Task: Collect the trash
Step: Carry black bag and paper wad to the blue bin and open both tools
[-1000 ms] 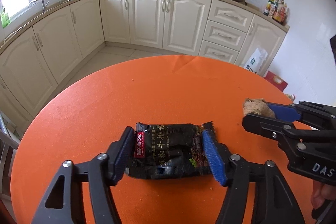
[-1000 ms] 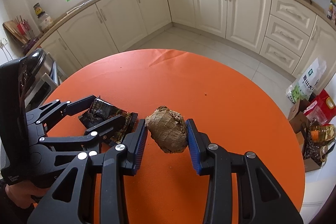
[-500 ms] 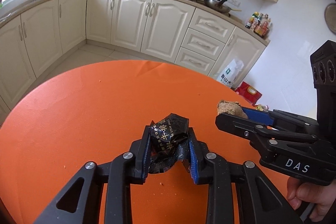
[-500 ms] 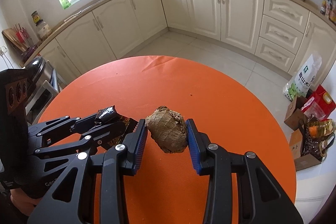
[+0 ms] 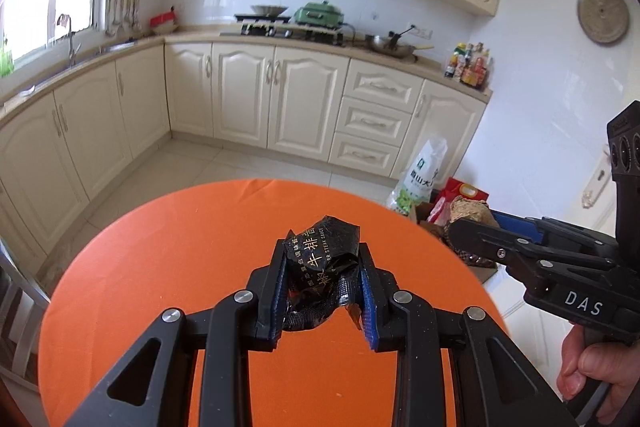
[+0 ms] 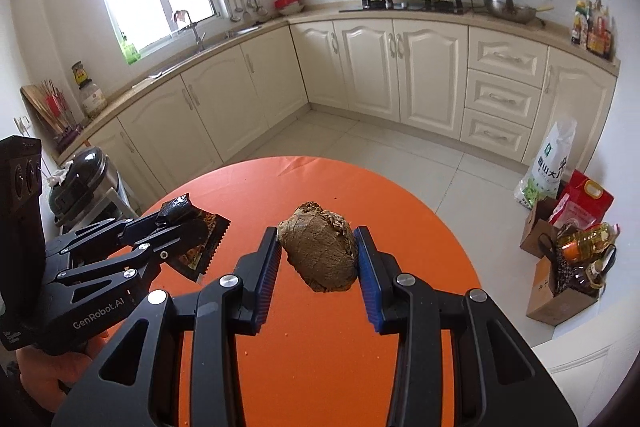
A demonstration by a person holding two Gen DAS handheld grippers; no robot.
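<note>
Both hands loaded, no bin in sight yet

My left gripper (image 5: 322, 291) is clamped on the crumpled black sauce packet (image 5: 320, 263), and my right gripper (image 6: 318, 259) pinches the brown wad (image 6: 318, 251), both carried clear above the orange table (image 6: 320, 347). The packet sits left of the wad, grippers side by side, so neither's nearer a drop spot I can see.

"STEAK SAUCE" on black sachet (image 5: 322, 259); "DAS" on right hand-held gripper (image 5: 468, 227); "GenRobot.AI" on left hand-held gripper (image 6: 188, 227).
</note>
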